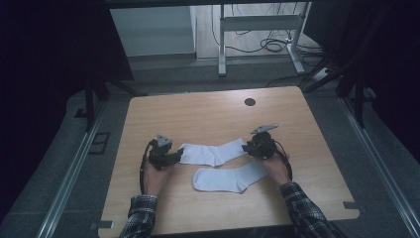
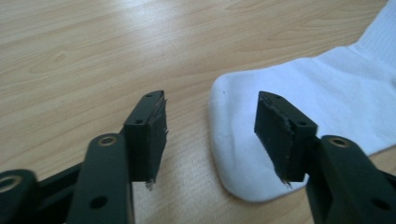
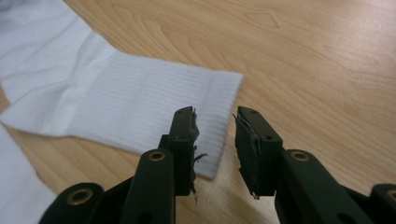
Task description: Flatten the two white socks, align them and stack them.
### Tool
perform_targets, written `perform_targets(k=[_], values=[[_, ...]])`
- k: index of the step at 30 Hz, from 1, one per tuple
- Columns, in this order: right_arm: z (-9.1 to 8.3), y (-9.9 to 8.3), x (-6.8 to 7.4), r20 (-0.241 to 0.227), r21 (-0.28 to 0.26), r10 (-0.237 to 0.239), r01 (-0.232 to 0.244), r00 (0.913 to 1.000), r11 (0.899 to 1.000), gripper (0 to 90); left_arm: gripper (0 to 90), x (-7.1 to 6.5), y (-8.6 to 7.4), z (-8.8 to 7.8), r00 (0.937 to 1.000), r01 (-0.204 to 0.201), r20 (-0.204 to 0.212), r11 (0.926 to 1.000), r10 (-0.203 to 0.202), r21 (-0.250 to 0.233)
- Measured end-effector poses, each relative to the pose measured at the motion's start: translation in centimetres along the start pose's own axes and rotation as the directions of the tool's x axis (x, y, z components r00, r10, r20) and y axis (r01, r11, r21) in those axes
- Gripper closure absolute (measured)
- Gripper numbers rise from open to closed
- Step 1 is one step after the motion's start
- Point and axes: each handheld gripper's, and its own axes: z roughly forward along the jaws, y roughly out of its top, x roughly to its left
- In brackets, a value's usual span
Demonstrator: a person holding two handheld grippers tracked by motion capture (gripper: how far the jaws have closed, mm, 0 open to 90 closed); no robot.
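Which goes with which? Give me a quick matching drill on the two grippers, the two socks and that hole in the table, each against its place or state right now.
Things:
1. left gripper
2. right gripper
3. near sock
4. table hole

Places or states:
A. lies closest to the person, between the two hands
B. open at the cuff end of the far sock
C. dark round spot near the table's far edge
D. open at the toe end of the far sock

Pairs: 1-D, 2-B, 3-A, 4-C
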Motion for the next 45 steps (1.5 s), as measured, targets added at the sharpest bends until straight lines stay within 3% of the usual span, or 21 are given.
perform_targets(k=[5, 7, 9, 12, 18, 30, 37, 45], values=[[1.0, 0.0, 0.6, 0.024, 0.037, -0.033, 0.032, 0.9992, 0.999, 67.0, 52.8, 0.2, -0.5, 0.8, 0.9999, 0.003, 0.013, 0.9993, -0.004, 0.037], [1.1, -0.2, 0.5, 0.006, 0.034, -0.015, 0.014, 0.9999, 0.999, 72.7, 60.4, 0.2, -0.7, 1.1, 0.9998, 0.001, 0.018, 0.9985, -0.002, 0.054], [1.0, -0.2, 0.5, -0.004, 0.035, -0.005, 0.005, 1.0, 0.999, 78.1, 70.7, 0.3, -0.8, 1.1, 0.998, 0.022, 0.058, 0.9987, -0.024, 0.047], [1.0, -0.2, 0.6, -0.002, 0.036, -0.01, 0.01, 1.0, 0.999, 80.5, 82.0, 0.0, -0.9, 1.0, 0.9983, 0.007, 0.058, 0.999, -0.009, 0.044], [-0.1, 0.0, 0.7, 0.006, 0.019, -0.036, 0.036, 0.9993, 0.999, 80.9, 82.9, -0.1, -0.3, -0.3, 0.9959, 0.027, 0.086, 0.9996, -0.027, -0.002], [-3.8, -0.2, 0.3, -0.027, -0.05, -0.015, 0.014, 0.9995, 0.999, 80.9, 82.5, -1.6, 0.2, -3.9, 0.9882, 0.006, 0.153, 0.9985, 0.002, -0.054], [-5.3, -0.8, 0.7, -0.037, -0.054, -0.033, 0.031, 0.9988, 0.998, 80.9, 82.5, -2.8, -0.4, -5.0, 0.9844, -0.006, 0.175, 0.9988, 0.014, -0.049], [-7.3, -2.4, 0.5, -0.036, -0.045, -0.046, 0.045, 0.9983, 0.998, 80.9, 82.5, -5.2, -1.0, -5.4, 0.9792, -0.064, 0.191, 0.9974, 0.069, -0.033]])
